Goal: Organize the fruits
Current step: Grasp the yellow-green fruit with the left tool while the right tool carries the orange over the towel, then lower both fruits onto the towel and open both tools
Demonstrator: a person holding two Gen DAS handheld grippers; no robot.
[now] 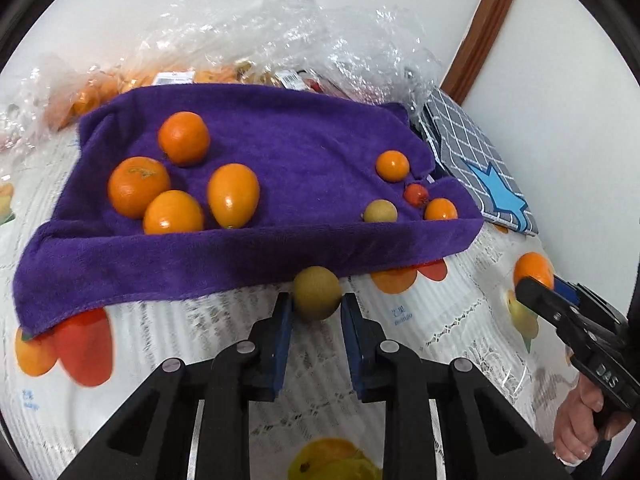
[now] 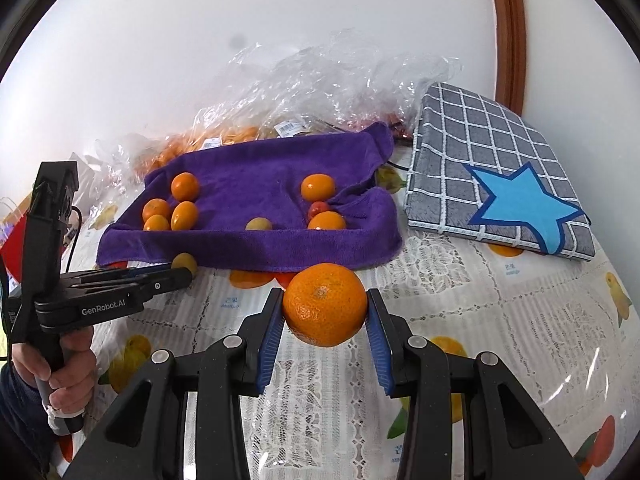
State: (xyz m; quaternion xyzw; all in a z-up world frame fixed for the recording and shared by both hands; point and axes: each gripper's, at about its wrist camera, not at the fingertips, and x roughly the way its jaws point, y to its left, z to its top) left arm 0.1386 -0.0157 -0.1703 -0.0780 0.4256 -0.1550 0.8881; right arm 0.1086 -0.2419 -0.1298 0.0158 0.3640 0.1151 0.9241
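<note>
We see the left tongs (image 1: 316,312) clamped on a small yellow-green fruit (image 1: 317,293), held just in front of the near hem of the purple towel (image 1: 280,132). The right tongs (image 2: 325,320) are clamped on a large orange (image 2: 325,303), its blue pads (image 2: 269,344) pressing both sides, likewise just short of the towel's near edge and above the tabletop (image 2: 500,320) with its fruit-printed lace cover.

On the towel the fruit lies in two groups. At the left, four big oranges (image 1: 184,138) sit close together, some touching. At the right, well apart from them, lie a small orange (image 1: 392,165), a small red fruit (image 1: 416,193), another small orange (image 1: 441,209) and a yellow-green fruit (image 1: 380,211) like the one in the left tongs.

Beyond the towel, against the wall, crumpled clear plastic bags (image 2: 320,80) hold more orange fruit. To the right of the towel lies a grey checked cushion (image 2: 480,140) with a blue star (image 2: 520,204) on it. A person's hand (image 2: 68,372) grips the handle of the left tool.
</note>
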